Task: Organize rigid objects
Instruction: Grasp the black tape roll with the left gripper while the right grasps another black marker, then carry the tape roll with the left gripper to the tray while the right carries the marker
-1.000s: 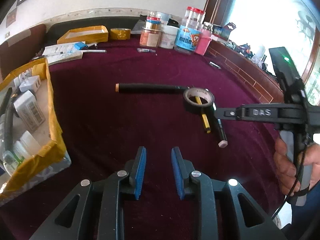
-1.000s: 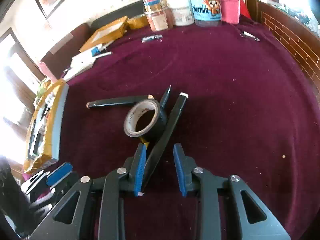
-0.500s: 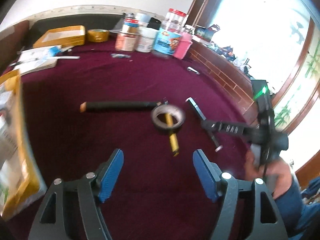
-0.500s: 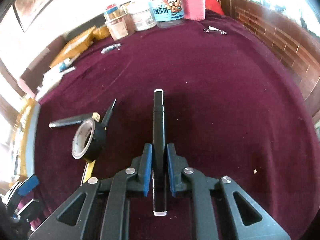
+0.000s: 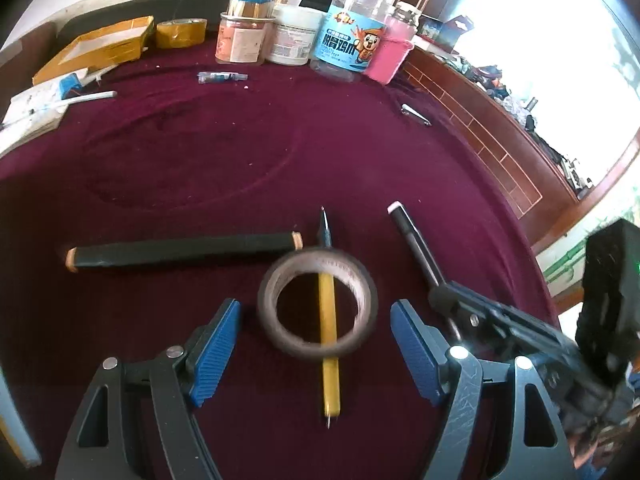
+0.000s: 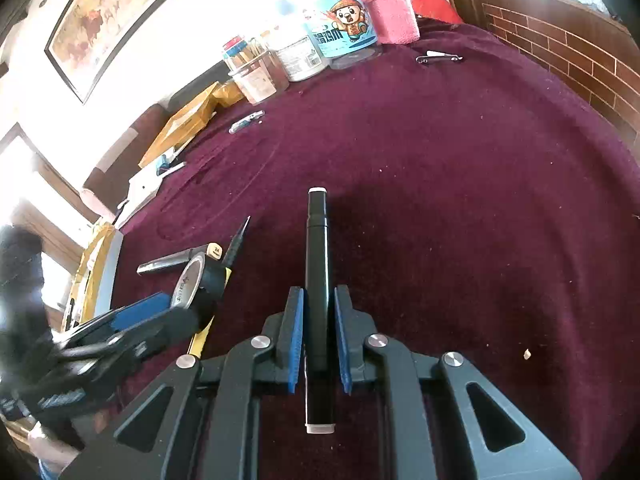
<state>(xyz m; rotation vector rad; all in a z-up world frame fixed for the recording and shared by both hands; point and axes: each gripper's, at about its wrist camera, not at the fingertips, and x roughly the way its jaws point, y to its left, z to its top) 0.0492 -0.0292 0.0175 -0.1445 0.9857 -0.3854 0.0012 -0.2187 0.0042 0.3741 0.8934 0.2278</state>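
Right tool point(image 6: 318, 336) clamped on a black marker with white end caps point(image 6: 317, 280); its blue pads point(image 6: 295, 336) press both sides of the barrel, marker pointing forward over the dark red velvet tabletop point(image 6: 460, 200). Jaws were closing within the last second, now tight on the marker. In the left wrist view the same marker point(image 5: 416, 240) sticks out ahead of the right tool point(image 5: 452, 300).

Left tool point(image 5: 316, 348) wide, jaws just been opening, nothing pressed by the pads. The roll of black tape point(image 5: 318, 306) lies just ahead, partly between the blue fingertips point(image 5: 218, 344), not touched. The roll sits over a yellow pen with a dark tip point(image 5: 329, 336), which passes under it. A long black tube with tan ends point(image 5: 184, 254) lies flat just behind the roll, to the left.

Jars and bottles point(image 5: 312, 36) stand along the far edge of the tabletop; a yellow cardboard box point(image 5: 100, 46) and a yellow tape roll point(image 5: 181, 33) sit beside them.
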